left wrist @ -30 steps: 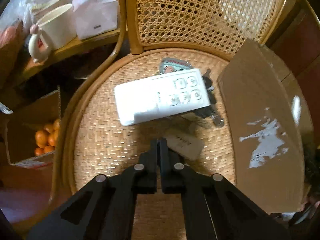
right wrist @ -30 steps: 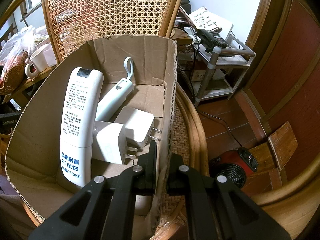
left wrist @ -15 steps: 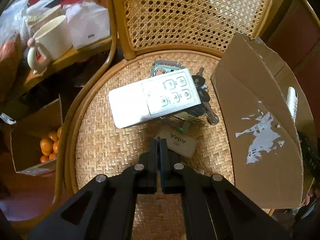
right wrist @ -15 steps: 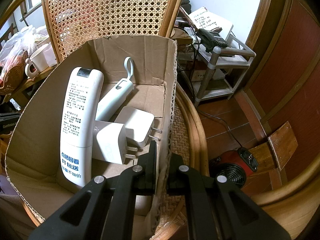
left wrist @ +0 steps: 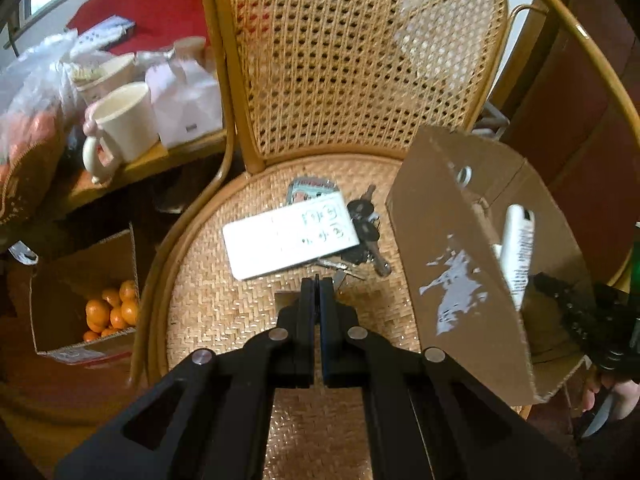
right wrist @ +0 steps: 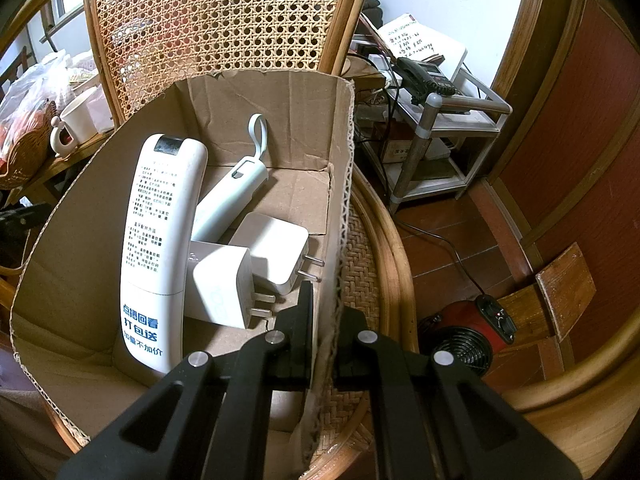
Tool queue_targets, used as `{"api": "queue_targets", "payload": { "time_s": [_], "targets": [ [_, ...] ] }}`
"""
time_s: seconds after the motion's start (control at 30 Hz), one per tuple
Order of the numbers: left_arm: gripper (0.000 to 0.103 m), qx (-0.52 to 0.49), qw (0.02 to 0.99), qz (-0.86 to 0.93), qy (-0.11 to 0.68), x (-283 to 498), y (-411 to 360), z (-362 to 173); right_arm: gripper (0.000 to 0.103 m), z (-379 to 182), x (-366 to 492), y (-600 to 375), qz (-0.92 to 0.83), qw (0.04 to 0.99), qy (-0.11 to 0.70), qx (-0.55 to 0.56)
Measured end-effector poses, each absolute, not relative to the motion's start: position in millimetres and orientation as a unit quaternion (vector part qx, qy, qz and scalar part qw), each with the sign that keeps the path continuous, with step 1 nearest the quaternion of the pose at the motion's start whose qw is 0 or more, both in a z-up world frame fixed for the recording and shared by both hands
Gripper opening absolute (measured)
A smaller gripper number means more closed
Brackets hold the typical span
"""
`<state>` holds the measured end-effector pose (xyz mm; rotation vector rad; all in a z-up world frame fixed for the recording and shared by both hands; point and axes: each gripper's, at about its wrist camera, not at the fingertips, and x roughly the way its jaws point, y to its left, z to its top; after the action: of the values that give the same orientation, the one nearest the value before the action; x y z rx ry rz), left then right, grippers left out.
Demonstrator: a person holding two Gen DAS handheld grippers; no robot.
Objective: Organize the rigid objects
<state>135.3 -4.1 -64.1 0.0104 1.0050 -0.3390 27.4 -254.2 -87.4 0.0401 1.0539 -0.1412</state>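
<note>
The chair [left wrist: 224,300] bears everything; the box [right wrist: 280,104] stands on its seat, right gripper [right wrist: 322,312] clamped on the box wall, likely steadying it. The remote [left wrist: 290,236] lies beside it over the keys [left wrist: 366,236], unpacked. Left gripper [left wrist: 317,300] hovers above, pressed together, empty.

Lived-in home room, rattan chair [left wrist: 360,80], mug [left wrist: 124,120], telephone [right wrist: 420,72], tangerines box [left wrist: 80,280]
</note>
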Motion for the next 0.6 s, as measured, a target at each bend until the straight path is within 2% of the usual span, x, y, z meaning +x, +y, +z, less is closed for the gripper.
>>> {"api": "queue_targets", "payload": {
  "time_s": [0.3,0.6],
  "targets": [
    [0.002,-0.004,0.893,-0.165,0.419,113.1,-5.8,-23.4,0.008,-87.2,27.4,-254.3,-0.067,0.862,0.502,0.019],
    [0.002,0.005,0.931,-0.199,0.306,76.5,-39.4,42.9,0.008,-87.2,27.7,-254.3,-0.066,0.862,0.502,0.020]
  ]
}}
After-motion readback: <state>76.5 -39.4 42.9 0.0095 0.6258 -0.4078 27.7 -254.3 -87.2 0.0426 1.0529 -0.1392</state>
